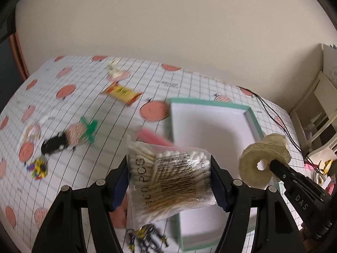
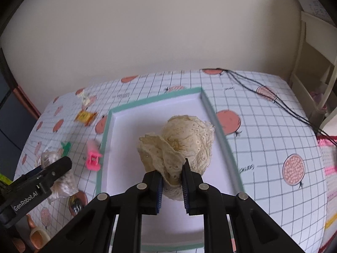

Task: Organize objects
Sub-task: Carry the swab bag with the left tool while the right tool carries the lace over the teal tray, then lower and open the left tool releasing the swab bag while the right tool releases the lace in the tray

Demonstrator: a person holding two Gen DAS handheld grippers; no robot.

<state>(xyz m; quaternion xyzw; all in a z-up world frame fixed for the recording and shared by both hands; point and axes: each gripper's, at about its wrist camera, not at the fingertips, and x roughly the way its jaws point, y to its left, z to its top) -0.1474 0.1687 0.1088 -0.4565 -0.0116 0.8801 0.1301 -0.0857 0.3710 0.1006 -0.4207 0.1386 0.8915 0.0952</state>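
Carrying two items at once: left gripper (image 1: 169, 179) pinches the cotton swab bag (image 1: 168, 181), right gripper (image 2: 172, 186) squeezes the lace roll (image 2: 185, 143), both above the empty box (image 2: 134, 126). Table clutter waits, barely started.

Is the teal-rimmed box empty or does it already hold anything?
Empty as far as visible: the box shows bare white floor. The lace roll is held above it by the right gripper.

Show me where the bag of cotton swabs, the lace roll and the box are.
bag of cotton swabs (image 1: 168, 181), left wrist view, barcode label.
lace roll (image 2: 185, 141), right wrist view, rounded side.
box (image 2: 219, 126), right wrist view, teal right rim.
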